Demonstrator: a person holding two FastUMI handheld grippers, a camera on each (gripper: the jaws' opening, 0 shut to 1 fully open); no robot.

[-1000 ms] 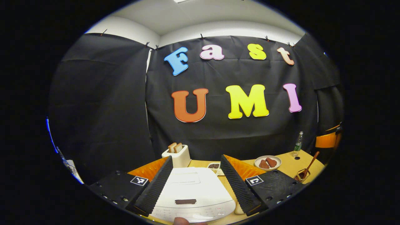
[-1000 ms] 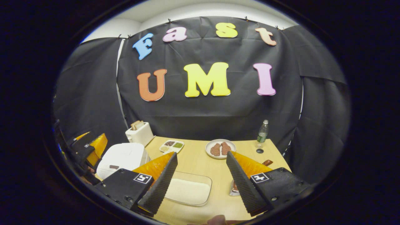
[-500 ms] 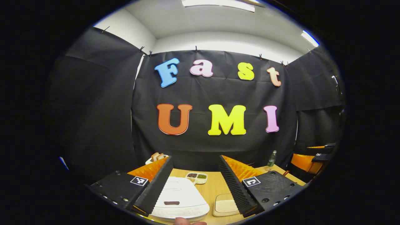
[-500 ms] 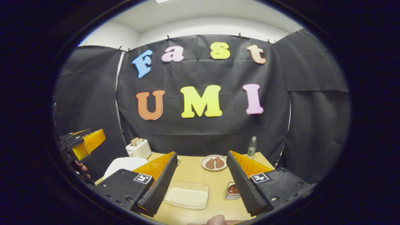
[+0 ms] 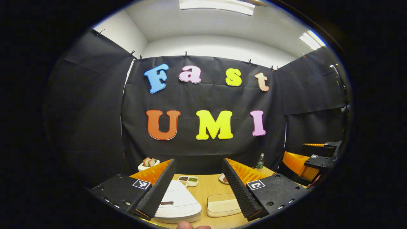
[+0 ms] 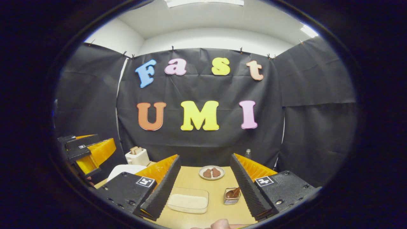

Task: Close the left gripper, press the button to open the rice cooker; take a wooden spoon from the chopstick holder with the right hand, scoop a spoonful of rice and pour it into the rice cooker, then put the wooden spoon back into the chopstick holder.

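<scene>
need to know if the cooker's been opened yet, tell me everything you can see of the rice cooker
The rice cooker is a white, rounded, smooth plastic-looking appliance sitting on the wooden table, at its left side. Its lid is down, so it looks unopened. A small dark bar marks the lid top, with faint control markings toward its front edge. In the left gripper view it lies ahead between that gripper's open fingers, which don't appear to touch it. Nothing rests on it. A clear tray of rice sits just to its right, apart from it.

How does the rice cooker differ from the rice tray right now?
The rice cooker is opaque white with its lid down; the rice tray is clear, lidless, its rice exposed. The cooker is domed and bulky; the tray is low and flat. The cooker stands left of the tray. Both rest on the table, untouched.
</scene>
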